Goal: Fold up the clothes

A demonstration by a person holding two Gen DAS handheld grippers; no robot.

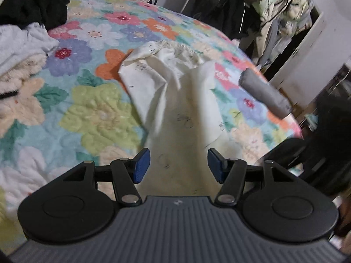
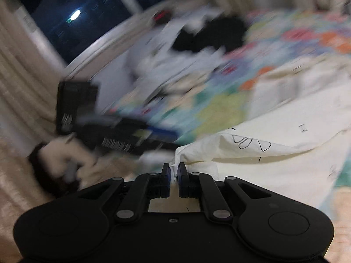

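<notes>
Home bedroom, floral quilted bed [image 1: 92,114], heaped clothes [image 1: 33,6], hanging coats [image 1: 274,6], curtained window [image 2: 72,17]

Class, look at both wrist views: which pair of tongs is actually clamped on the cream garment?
The right tongs: their blue pads pinch a corner of the cream garment. The left tongs stand open, pads apart.

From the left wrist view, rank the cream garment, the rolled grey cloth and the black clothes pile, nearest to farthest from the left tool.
1. Cream garment: directly ahead, running under the left tool.
2. Rolled grey cloth: right, near the bed's edge.
3. Black clothes pile: far left corner.
</notes>
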